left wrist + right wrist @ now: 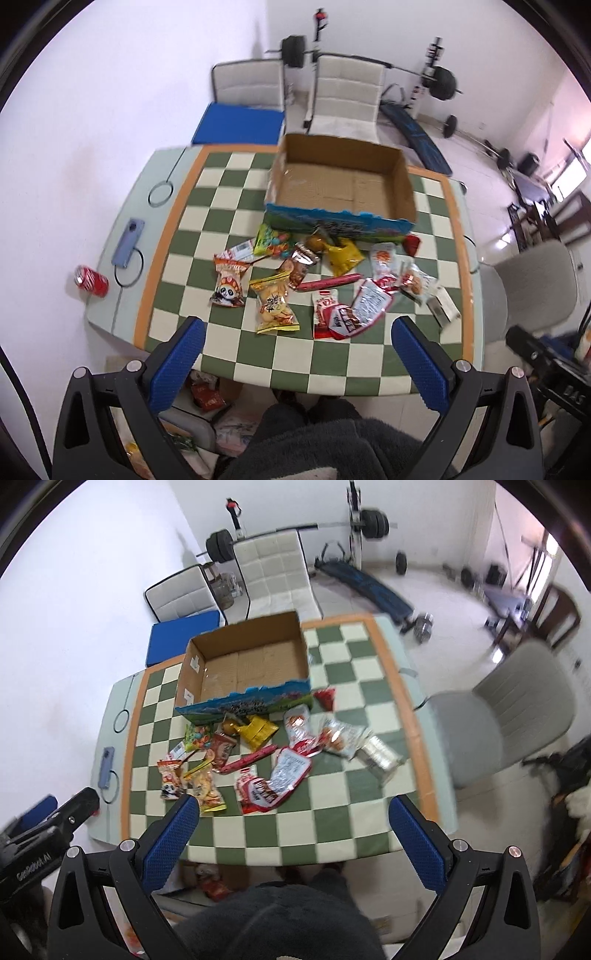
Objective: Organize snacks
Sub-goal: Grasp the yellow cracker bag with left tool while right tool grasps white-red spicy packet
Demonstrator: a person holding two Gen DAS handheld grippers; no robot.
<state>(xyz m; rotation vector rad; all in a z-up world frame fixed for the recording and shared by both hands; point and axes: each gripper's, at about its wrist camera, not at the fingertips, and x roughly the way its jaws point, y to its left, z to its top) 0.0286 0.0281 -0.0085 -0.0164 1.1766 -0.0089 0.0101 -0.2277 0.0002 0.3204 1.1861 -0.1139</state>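
An empty cardboard box (pixel 343 184) (pixel 243 664) with a blue printed front stands at the far side of the green-and-cream checkered table (pixel 207 225) (pixel 351 760). Several snack packets lie in front of it: a panda packet (pixel 228 284), a yellow biscuit packet (pixel 275 306) (pixel 208 788), a long red sausage stick (pixel 328 282) (pixel 249 762), a yellow pouch (pixel 343 254) (pixel 258 731) and a red-and-white packet (pixel 336 319) (pixel 258 792). My left gripper (pixel 297 330) hangs open above the near table edge, holding nothing. My right gripper (pixel 293 808) is open and empty too.
A phone (pixel 127 243) (pixel 106 762) with a cable lies on the table's left strip, and a red can (pixel 90 281) lies beyond it. Chairs (pixel 347 96) (pixel 517 705) stand behind and to the right. Gym equipment fills the back. A person's dark-clothed lap (pixel 314 443) is below.
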